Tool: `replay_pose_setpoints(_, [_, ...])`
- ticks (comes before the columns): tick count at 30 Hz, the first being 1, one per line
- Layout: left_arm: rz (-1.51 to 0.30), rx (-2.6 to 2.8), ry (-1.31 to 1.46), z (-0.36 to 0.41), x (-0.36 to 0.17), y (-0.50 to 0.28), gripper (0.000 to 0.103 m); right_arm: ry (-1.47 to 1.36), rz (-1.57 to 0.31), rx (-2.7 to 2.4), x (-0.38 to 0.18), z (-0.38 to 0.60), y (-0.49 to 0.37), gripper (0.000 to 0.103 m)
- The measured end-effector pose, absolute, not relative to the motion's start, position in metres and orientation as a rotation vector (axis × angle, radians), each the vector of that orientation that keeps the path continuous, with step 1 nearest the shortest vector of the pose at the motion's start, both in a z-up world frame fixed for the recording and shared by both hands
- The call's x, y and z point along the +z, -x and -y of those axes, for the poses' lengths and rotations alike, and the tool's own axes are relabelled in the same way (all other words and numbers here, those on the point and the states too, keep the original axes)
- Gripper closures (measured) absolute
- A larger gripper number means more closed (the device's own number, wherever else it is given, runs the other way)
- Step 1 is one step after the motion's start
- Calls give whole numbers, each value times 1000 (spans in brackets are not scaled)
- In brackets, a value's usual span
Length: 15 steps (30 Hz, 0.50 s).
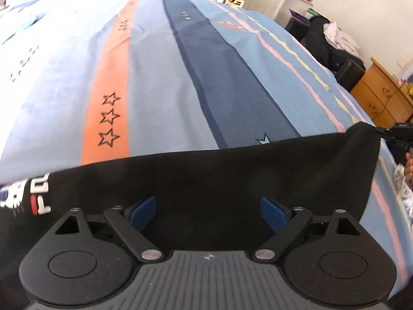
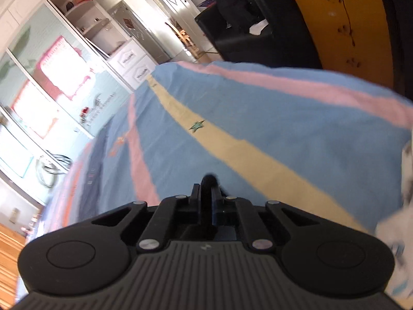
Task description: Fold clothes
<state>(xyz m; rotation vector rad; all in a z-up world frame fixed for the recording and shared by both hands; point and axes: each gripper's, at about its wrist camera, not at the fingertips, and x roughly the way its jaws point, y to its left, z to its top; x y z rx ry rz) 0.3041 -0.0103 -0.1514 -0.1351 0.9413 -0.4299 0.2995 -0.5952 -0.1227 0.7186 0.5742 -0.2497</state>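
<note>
Black printed garment lies across the near edge of a blue striped, star-patterned bedspread, open bed beyond; the left gripper gapes wide above it, the right gripper pinching its black corner

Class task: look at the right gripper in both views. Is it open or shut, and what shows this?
Shut. In its own view the right gripper has its jaws together with black cloth pinched between them; the left view shows it holding that garment's corner.
</note>
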Motion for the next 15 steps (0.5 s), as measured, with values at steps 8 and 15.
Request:
replay_pose_setpoints(8, [-910, -441, 127, 6, -151, -291, 12, -820, -621, -342, -172, 608, -268, 93])
replay_pose_setpoints(15, [-929, -426, 293, -6, -149, -275, 13, -802, -562, -382, -145, 617, -244, 88])
